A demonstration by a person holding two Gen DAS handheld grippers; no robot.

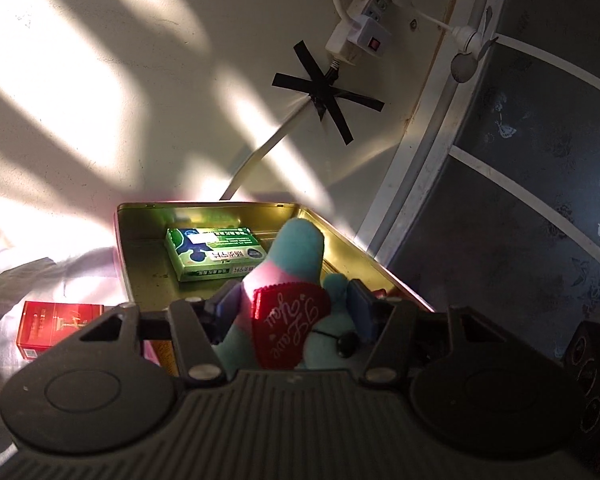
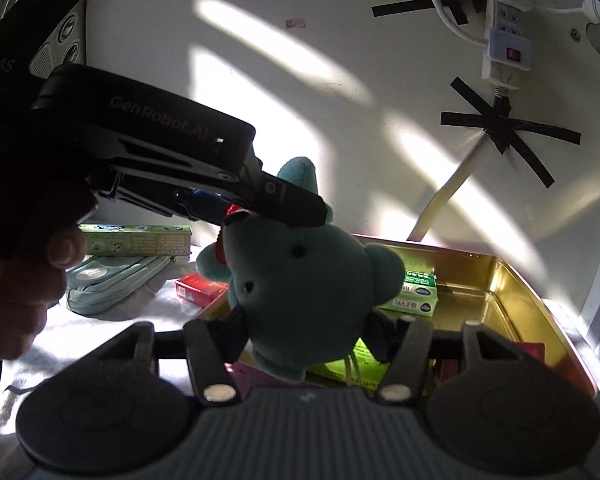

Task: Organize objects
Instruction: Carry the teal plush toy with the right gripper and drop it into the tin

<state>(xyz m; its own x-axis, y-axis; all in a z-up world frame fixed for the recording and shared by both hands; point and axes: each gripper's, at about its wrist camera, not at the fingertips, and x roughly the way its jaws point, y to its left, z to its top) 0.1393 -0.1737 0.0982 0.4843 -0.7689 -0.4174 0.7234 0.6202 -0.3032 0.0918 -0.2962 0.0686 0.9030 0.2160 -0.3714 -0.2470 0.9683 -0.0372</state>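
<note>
Both grippers, left (image 1: 292,304) and right (image 2: 304,332), are clamping the teal plush bear (image 2: 300,276) over the gold metal tin (image 1: 148,248) that's holding a green cardboard box (image 1: 216,254).

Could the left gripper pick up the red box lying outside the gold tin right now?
Probably not yet. The left gripper is shut on the teal plush bear, which the right gripper grips too. The red box lies uncovered beside the gold tin, but the bear must go first.

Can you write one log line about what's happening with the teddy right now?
left gripper: shut on teal plush bear | right gripper: shut on bear's head | bear: above open gold metal tin
</note>
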